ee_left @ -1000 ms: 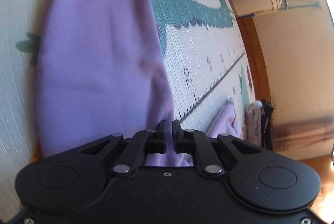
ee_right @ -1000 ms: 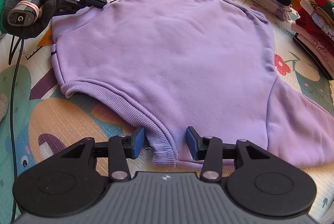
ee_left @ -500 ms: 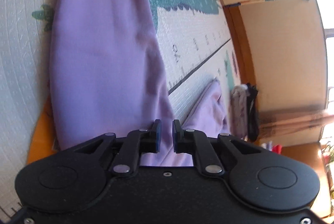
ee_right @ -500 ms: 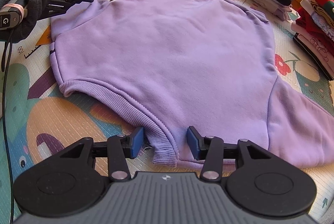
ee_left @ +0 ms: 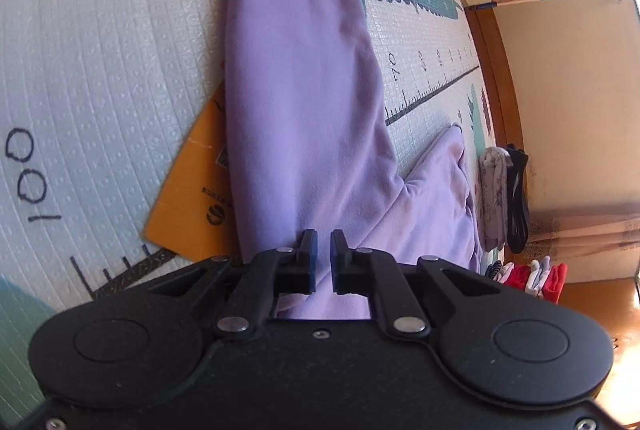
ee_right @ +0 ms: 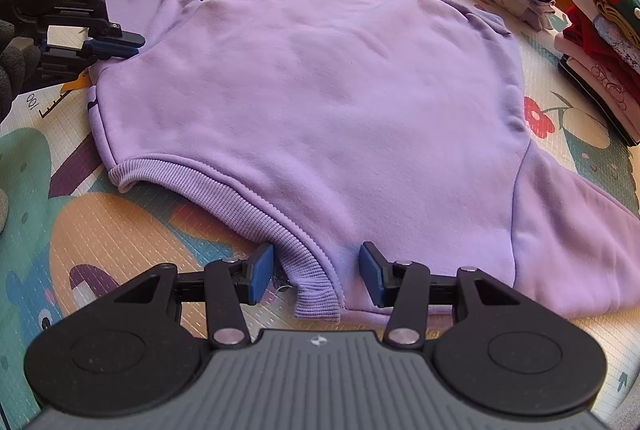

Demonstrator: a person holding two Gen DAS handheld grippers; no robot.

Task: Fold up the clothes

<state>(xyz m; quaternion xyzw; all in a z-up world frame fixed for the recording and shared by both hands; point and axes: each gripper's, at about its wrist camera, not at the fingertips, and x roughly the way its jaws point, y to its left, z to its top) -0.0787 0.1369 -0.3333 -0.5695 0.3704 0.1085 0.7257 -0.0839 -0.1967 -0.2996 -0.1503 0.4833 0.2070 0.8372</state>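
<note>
- Right gripper (ee_right: pixel 316 276) is gaping wide, straddling the ribbed hem of the purple sweatshirt (ee_right: pixel 320 101).
- Left gripper (ee_left: pixel 323 256) is sitting narrowly parted over the sleeve (ee_left: pixel 296 77), apparently gripping nothing.

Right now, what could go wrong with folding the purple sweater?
The right gripper is open around the ribbed hem of the sweater; closing there may catch only the rib, so the body drags and bunches. The left gripper is a little open by the sleeve, so it may grab too little cloth and drop it. An orange card lies under the sleeve and could get folded in.
</note>
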